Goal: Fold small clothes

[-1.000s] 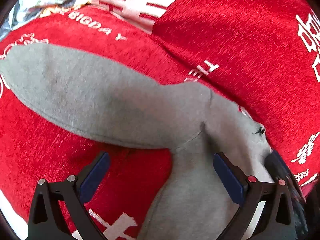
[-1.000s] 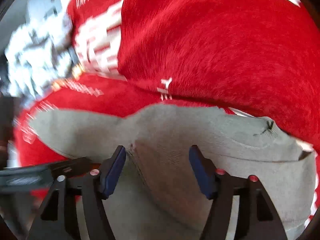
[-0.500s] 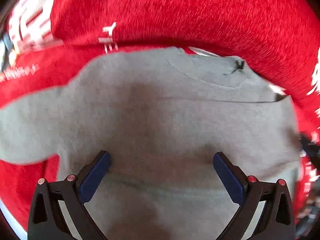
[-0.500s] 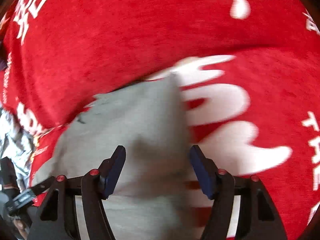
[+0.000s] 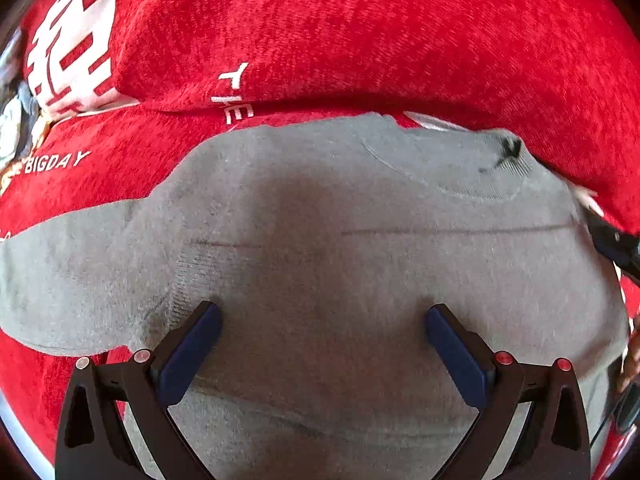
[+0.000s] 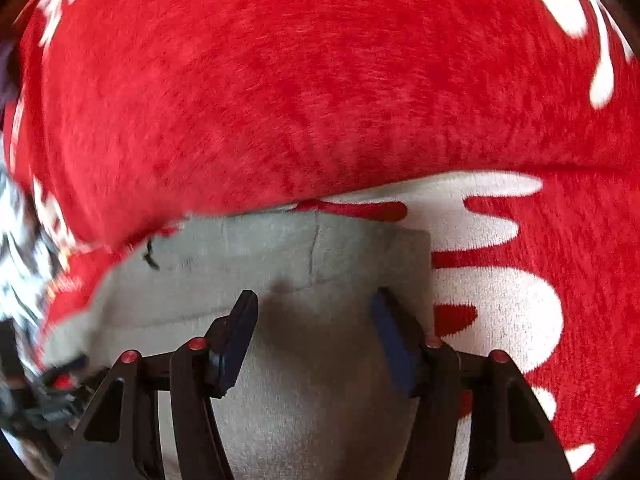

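Home, red printed blanket (image 5: 360, 32), cushioned seat

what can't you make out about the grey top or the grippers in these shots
- Grey top, left wrist view: its hem runs off the bottom edge behind the left hand-held gripper.
- Grey top, right wrist view: its left part is motion-blurred, and the right hand-held gripper covers its lower part.
- Patterned cloth, right wrist view: too blurred to identify.
- Either view: whether the open fingers touch the top.

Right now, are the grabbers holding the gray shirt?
No. Both the left gripper and right gripper are open over the gray shirt; nothing is pinched.
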A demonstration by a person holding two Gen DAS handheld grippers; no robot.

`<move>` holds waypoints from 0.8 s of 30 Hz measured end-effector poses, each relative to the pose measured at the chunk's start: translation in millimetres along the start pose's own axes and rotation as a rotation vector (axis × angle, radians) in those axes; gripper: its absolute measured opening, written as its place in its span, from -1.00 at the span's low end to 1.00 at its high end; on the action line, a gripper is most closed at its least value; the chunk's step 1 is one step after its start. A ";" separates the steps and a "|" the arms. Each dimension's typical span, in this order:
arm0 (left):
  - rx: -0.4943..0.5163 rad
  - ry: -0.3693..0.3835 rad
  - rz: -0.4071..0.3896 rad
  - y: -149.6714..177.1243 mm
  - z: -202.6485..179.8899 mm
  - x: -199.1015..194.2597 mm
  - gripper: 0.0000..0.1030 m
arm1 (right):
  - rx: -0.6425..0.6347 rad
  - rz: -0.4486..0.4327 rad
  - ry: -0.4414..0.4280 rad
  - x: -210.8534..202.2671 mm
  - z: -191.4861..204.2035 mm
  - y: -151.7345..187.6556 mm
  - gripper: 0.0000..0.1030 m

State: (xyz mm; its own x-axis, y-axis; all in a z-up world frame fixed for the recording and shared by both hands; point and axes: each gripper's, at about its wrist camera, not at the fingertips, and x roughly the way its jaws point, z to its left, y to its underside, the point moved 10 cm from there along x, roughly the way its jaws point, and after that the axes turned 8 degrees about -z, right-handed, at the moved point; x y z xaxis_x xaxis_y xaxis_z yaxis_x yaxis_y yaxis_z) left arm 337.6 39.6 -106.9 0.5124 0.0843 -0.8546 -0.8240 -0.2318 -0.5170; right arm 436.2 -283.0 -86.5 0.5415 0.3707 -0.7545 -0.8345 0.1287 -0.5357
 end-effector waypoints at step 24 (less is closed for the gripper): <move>-0.906 -0.194 -0.120 77.0 347.8 -79.9 1.00 | -0.495 0.006 0.031 -132.3 140.6 136.9 0.49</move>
State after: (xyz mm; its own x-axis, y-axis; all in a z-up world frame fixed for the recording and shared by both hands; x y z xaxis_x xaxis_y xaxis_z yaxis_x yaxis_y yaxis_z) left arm 149.2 352.1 -95.6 0.4650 0.2980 -0.8336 -0.2234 -0.8717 -0.4362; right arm 236.0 -185.2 -6.8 0.5461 0.3416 -0.7649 -0.6933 -0.3282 -0.6415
